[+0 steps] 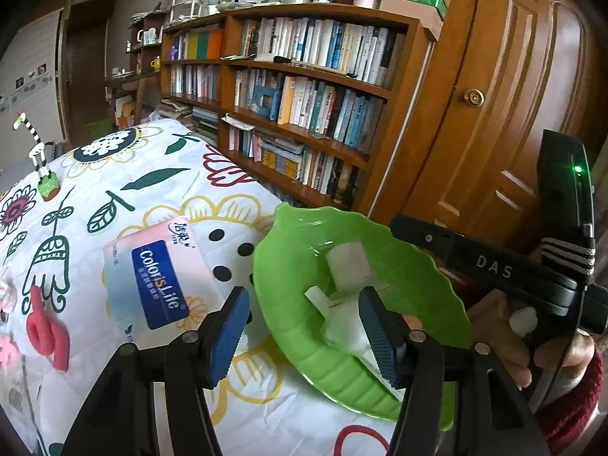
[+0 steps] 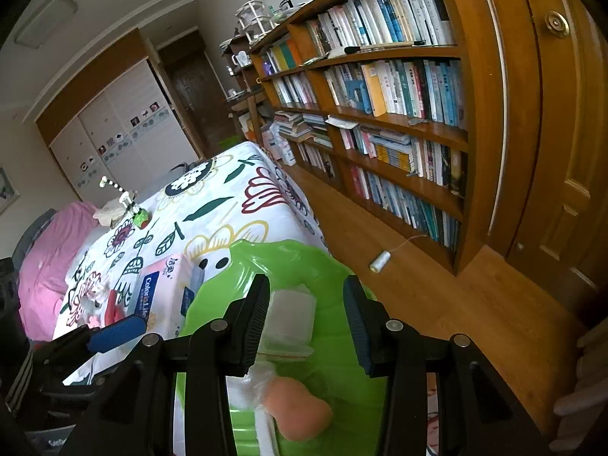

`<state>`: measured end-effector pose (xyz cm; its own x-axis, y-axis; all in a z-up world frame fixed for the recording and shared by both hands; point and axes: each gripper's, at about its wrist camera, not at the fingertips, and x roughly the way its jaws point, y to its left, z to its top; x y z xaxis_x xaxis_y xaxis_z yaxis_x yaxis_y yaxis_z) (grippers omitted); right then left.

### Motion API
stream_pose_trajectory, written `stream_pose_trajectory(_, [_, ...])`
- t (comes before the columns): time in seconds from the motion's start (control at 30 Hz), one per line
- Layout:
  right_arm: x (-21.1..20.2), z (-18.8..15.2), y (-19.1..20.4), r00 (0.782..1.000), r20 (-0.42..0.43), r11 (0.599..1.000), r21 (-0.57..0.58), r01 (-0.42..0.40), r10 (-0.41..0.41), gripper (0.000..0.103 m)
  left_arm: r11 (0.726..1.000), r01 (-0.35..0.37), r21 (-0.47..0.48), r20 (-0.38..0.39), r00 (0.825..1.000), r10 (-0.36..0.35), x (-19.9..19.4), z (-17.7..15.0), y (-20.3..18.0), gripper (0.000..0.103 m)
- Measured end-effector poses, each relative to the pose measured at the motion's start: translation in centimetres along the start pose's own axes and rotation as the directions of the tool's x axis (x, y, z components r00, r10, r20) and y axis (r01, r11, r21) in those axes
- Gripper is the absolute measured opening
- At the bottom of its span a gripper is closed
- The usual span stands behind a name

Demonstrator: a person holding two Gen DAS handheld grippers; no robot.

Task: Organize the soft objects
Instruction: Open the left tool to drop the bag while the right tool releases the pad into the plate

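Note:
A green leaf-shaped plate [image 1: 296, 266] is held tilted over the edge of the flowered bed. In it lie a white square pad [image 1: 347, 262] and a white fluffy wad [image 1: 342, 336]. My left gripper [image 1: 302, 336] is open, its jaws straddling the plate's near rim, and its right pad [image 1: 376, 338] sits beside the wad. In the right wrist view my right gripper [image 2: 307, 323] hangs over the plate [image 2: 334, 273], jaws apart, with the white pad [image 2: 292, 311] lying beyond them, unpressed. A thumb [image 2: 300, 414] rests on the plate.
A pink and blue tissue pack [image 1: 159, 281], a red soft piece [image 1: 45, 330] and a striped toy animal [image 1: 38, 152] lie on the bedspread [image 1: 159, 174]. A full bookshelf [image 1: 304, 95] and a wooden door [image 1: 513, 95] stand close on the right. A thread spool [image 2: 380, 260] lies on the floor.

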<state>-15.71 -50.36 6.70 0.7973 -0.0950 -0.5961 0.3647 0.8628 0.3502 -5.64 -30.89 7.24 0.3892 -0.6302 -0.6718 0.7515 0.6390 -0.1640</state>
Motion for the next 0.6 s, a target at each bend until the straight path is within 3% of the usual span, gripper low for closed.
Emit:
stream_pose_trajectory(0.33, [0.3, -0.5, 1.2, 1.000, -0.013, 1.000, -0.018, -0.009, 0.009, 0.042, 0.999, -0.039, -0.027, 0.014, 0.999, 0.039, -0.7, -0.2, 1.2, 0.082])
stream_pose_trajectory(0.6, [0.6, -0.9, 1.9, 1.000, -0.024, 1.000, -0.028, -0.009, 0.009, 0.042, 0.997, -0.055, -0.052, 0.021, 0.998, 0.056, -1.5, -0.5, 2.4, 0.083])
